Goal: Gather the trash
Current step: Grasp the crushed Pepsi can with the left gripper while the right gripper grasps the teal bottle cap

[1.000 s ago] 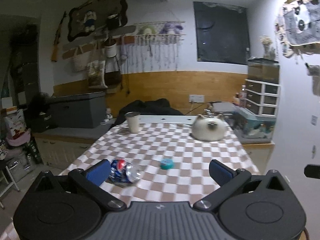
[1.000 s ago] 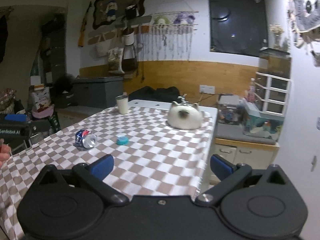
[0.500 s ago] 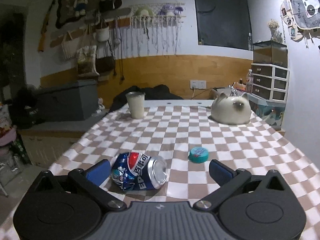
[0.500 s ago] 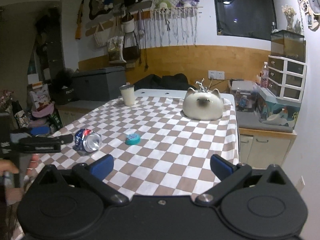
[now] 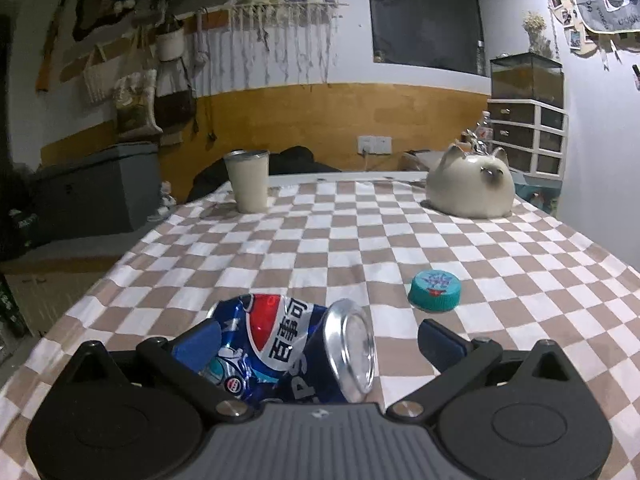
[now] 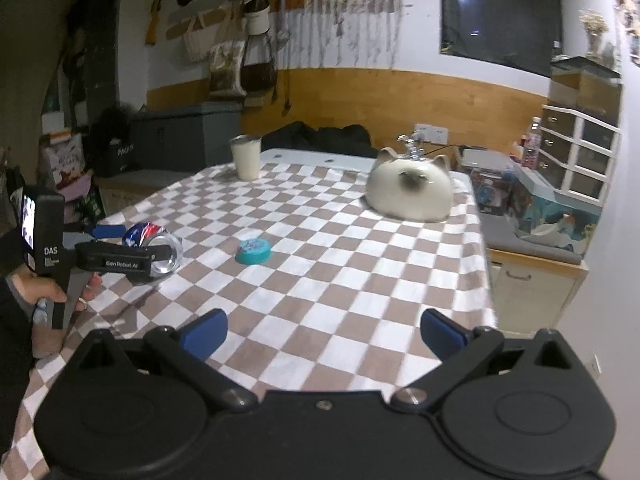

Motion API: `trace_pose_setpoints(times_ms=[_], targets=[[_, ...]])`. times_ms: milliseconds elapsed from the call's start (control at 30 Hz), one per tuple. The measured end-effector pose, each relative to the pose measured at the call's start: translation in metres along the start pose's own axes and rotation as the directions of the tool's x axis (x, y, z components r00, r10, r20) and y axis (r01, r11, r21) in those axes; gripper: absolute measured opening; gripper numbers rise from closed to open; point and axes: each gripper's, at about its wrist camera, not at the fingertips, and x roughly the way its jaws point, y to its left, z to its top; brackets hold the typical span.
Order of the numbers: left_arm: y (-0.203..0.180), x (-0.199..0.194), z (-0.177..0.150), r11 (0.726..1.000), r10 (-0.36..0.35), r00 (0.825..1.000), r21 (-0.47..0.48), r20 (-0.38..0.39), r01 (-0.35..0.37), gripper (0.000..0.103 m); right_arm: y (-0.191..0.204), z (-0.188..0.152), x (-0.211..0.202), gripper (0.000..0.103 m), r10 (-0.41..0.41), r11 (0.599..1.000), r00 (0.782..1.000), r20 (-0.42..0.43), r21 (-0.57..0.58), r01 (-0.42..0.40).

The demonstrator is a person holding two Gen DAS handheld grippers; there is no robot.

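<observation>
Left wrist view: left gripper (image 5: 318, 340) spread wide, its fingers straddling a crushed cola can (image 5: 292, 350) lying on the checkered tablecloth (image 5: 340, 240); contact unclear. Teal bottle cap (image 5: 435, 290) sits nearby. Right gripper (image 6: 323, 330) wide open, empty.

Both wrist cams low over table (image 5: 400, 240); shared checkered top
</observation>
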Motion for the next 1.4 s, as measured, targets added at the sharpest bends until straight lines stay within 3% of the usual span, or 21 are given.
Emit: trace_pose_setpoints(times_ms=[267,600,767,867,933,1033,1167,1400], targets=[[0.01,0.005,0.002,1.0,0.007,1.0,-0.03,0.003,-0.006,0.102,0.038,0.039,0.075,0.103,0.081,0.997,0.997,0.001,0.017,-0.081],[0.011,0.007,0.003,0.999,0.027,1.0,-0.028,0.007,-0.026,0.091,0.07,0.05,0.178,0.1,0.079,0.996,0.995,-0.058,0.038,-0.077],[0.016,0.007,0.003,0.998,0.022,1.0,-0.051,0.001,-0.022,0.071,0.081,0.049,0.212,0.09,0.094,0.994,0.992,-0.083,0.057,-0.09],[0.014,0.011,0.003,0.999,-0.008,1.0,-0.046,-0.026,0.006,0.053,0.086,0.047,0.229,0.076,0.07,0.997,0.991,-0.116,0.051,-0.065],[0.012,0.011,0.003,0.999,-0.013,1.0,-0.042,-0.028,0.012,0.046,0.087,0.044,0.236,0.055,0.058,0.997,0.988,-0.14,0.053,-0.051],[0.013,0.009,0.002,0.998,-0.025,0.999,-0.051,-0.023,0.024,0.042,0.088,0.039,0.235,0.036,0.031,0.999,0.991,-0.127,0.031,-0.027],[0.017,0.008,0.001,0.996,-0.061,0.998,-0.07,-0.021,0.059,0.033,0.087,0.038,0.222,0.035,0.023,1.0,0.995,-0.1,0.013,-0.022],[0.015,0.002,0.003,0.983,-0.152,0.988,-0.11,-0.015,0.15,0.031,0.088,0.035,0.179,0.035,0.072,0.997,0.997,-0.041,0.025,-0.071]])
